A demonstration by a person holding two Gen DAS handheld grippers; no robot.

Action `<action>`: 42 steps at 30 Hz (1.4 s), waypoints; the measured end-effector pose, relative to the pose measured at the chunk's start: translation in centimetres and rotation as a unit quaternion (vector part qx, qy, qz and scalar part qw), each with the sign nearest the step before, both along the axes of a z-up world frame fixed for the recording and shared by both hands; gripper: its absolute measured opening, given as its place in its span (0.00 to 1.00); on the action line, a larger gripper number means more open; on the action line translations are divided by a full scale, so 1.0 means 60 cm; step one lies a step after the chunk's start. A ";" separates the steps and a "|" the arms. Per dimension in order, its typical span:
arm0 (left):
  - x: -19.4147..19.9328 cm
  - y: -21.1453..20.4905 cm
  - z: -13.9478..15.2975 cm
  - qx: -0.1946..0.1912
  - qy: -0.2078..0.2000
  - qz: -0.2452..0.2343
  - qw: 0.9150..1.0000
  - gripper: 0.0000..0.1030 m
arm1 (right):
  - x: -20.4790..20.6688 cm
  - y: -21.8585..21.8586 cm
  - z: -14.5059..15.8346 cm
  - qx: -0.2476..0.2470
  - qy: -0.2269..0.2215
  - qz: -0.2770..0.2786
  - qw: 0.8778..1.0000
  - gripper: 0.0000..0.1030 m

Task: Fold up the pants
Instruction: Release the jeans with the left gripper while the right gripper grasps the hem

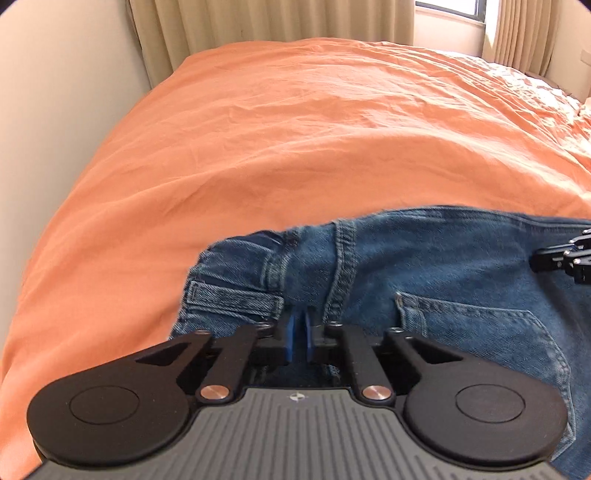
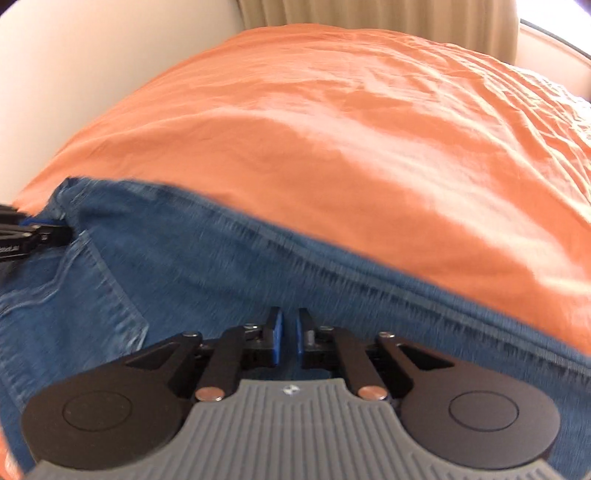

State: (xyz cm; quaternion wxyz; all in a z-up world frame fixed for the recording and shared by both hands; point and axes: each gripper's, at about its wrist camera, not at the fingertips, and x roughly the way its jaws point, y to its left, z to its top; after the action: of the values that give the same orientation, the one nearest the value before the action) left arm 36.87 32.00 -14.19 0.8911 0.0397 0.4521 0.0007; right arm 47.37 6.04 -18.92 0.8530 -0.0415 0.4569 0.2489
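Setting: a bed covered by a wrinkled orange sheet [image 1: 295, 129], beige curtains [image 1: 258, 22] behind it and a window [image 1: 448, 9] at the far right; a pale wall [image 1: 55, 110] runs along the bed's left side.

Pants: blue denim jeans [image 1: 443, 266] lie on the orange sheet at the near edge of the bed, waistband to the left in the left wrist view; a belt loop [image 1: 232, 299], a stitched seam [image 1: 345, 258] and a back pocket [image 1: 480, 332] face up; in the right wrist view the jeans stretch from lower left to lower right, blurred.

Left gripper [image 1: 297, 332]: points down at the waistband area just right of the belt loop; its blue pads [image 1: 289, 336] stand nearly together with a thin gap; whether denim is pinched between them cannot be told, the tips being sunk against the cloth.

Right gripper [image 2: 290, 332]: hangs over the open stretch of denim to the right of the pocket; blue pads drawn close with a narrow slit showing between them; nothing visibly caught in that slit; jaws read as closed.

Spacing: each gripper's tips show at the edge of the other's view, both over the jeans, well apart.
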 end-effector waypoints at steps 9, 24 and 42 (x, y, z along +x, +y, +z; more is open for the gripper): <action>-0.003 0.020 0.017 -0.044 -0.014 0.018 0.999 0.09 | 0.033 0.022 0.015 -0.015 -0.005 -0.019 1.000 0.00; -0.159 -0.112 0.125 -0.082 -0.030 -0.061 0.994 0.63 | -0.153 -0.312 0.145 0.022 0.032 -0.103 0.994 0.38; -0.177 -0.395 -0.028 0.054 0.107 -0.160 0.980 0.35 | -0.341 -0.770 0.061 -0.016 0.047 -0.291 0.955 0.38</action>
State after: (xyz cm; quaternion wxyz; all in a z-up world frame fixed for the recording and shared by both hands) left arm 26.22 8.31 -15.87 0.8225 0.1600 0.5321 -0.1217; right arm 26.88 -40.14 -15.28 0.8651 0.0917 0.4930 -0.0154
